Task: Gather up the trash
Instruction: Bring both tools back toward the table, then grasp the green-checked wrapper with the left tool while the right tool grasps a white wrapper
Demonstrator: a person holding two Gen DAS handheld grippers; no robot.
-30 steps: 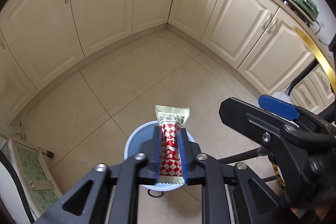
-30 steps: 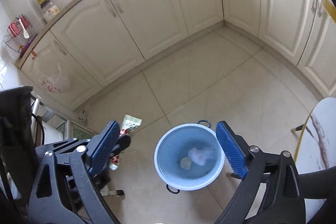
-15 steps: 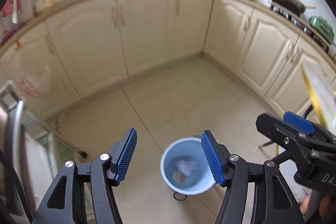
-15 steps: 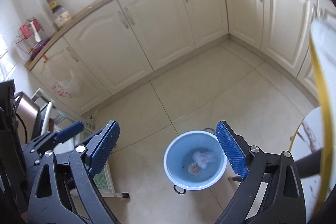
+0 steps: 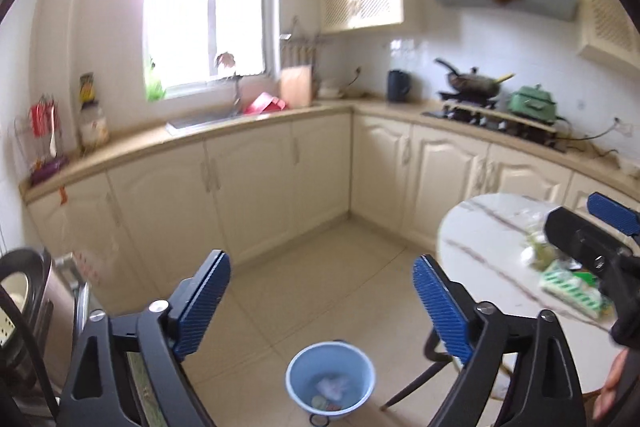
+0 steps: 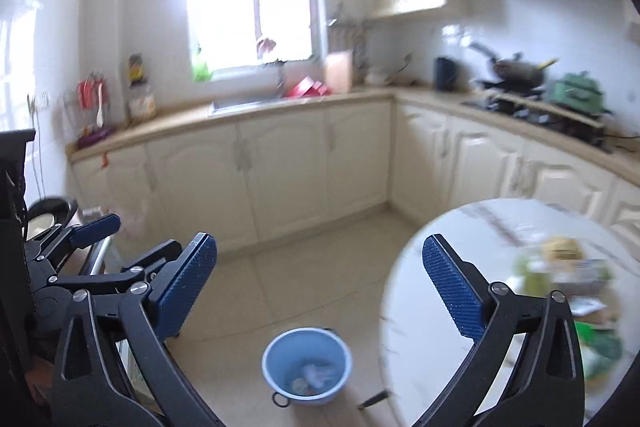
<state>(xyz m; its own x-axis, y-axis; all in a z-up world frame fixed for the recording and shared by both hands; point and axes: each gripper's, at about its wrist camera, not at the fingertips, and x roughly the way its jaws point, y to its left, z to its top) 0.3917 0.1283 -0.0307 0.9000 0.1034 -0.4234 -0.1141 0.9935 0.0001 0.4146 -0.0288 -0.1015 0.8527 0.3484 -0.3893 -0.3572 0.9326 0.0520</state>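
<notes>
The left gripper [image 5: 320,303] was seen with its blue ribbed pads wide apart and opening further; nothing lay between them. The right gripper [image 6: 320,291] was likewise spread wide and opening, with nothing between its pads. In the left wrist view the right gripper appeared at the far right edge, over the table.

The light blue round plastic bucket [image 5: 331,379] stood on the beige tiled floor [image 5: 320,267], below and between the pads in both views. Crumpled pale trash [image 5: 332,387] lay at its bottom. The remaining trash, a blurred heap of green and yellow wrappers [image 6: 568,275], was located on the round white marble-patterned table [image 5: 492,239] at the right, near its right side.

Open floor was available from the bucket to the far cream cabinet doors [image 5: 248,183], which ran along the far wall and turned at the corner toward the right. The curved table edge stood just right of the bucket, and a dark table leg [image 5: 408,387] slanted down near the bucket's right side. A steel appliance [image 5: 28,315] bounded the left side.

On the far counter [image 5: 132,147] a sink [image 5: 208,119], a dark kettle [image 5: 399,85], a wok on a hob [image 5: 472,83] and a green pot [image 5: 532,103] were noted.
</notes>
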